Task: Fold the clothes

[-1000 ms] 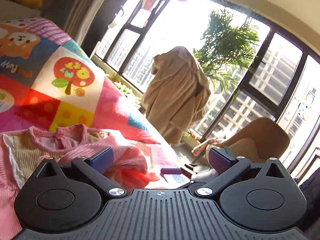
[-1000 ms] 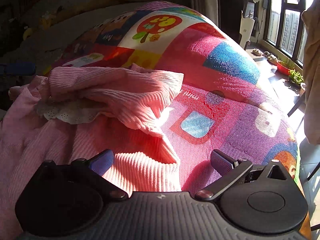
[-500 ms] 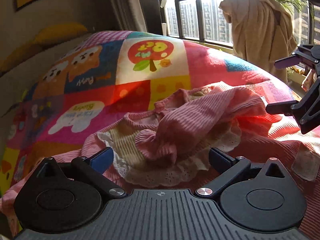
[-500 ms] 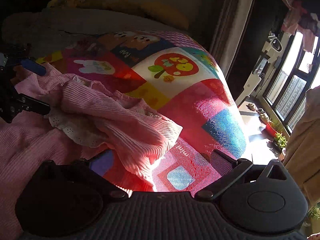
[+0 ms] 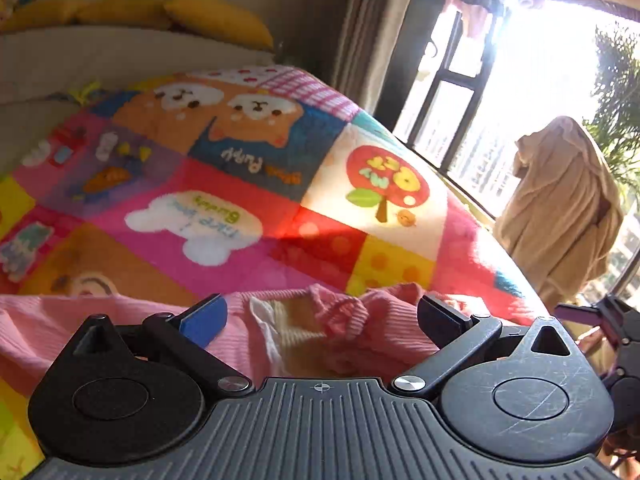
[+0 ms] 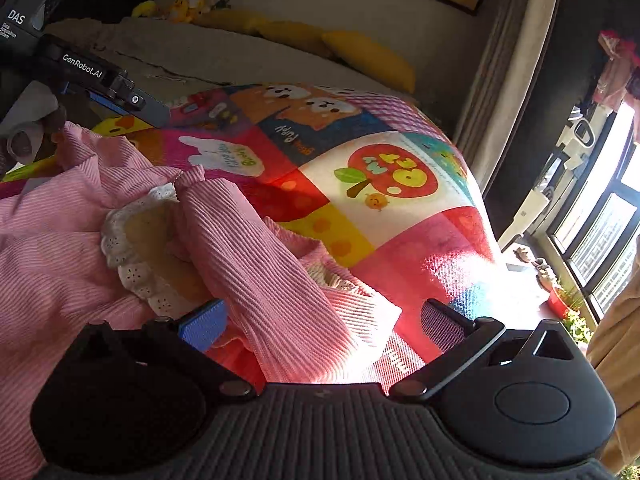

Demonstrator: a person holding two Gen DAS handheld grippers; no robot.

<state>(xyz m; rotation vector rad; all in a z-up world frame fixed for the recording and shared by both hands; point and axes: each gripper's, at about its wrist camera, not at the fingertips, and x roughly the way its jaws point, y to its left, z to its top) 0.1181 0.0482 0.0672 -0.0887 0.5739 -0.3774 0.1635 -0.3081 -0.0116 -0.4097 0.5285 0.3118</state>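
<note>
A pink ribbed garment (image 6: 256, 264) with a white lace collar (image 6: 132, 264) lies rumpled on a bright patchwork blanket (image 6: 400, 184). One sleeve is folded across its chest. My right gripper (image 6: 324, 320) is open, its fingers spread either side of that sleeve's cuff. In the left wrist view the same pink garment (image 5: 352, 320) shows just beyond my left gripper (image 5: 324, 314), which is open over the neckline with nothing held. The right gripper (image 5: 600, 320) shows at that view's right edge. The left gripper's body (image 6: 100, 84) appears at the upper left of the right wrist view.
The blanket (image 5: 224, 216) covers a bed with yellow pillows (image 5: 216, 16) at its head. A beige robe (image 5: 560, 208) hangs by tall sunlit windows (image 5: 500, 80) on the right. A person's hand (image 6: 28, 128) holds the left tool. Small potted plants (image 6: 564, 300) sit along the window sill.
Both cameras have swung and moved in low over the garment. The right gripper now straddles the folded sleeve's cuff, and the left has come closer to the neckline. Both stay open.
</note>
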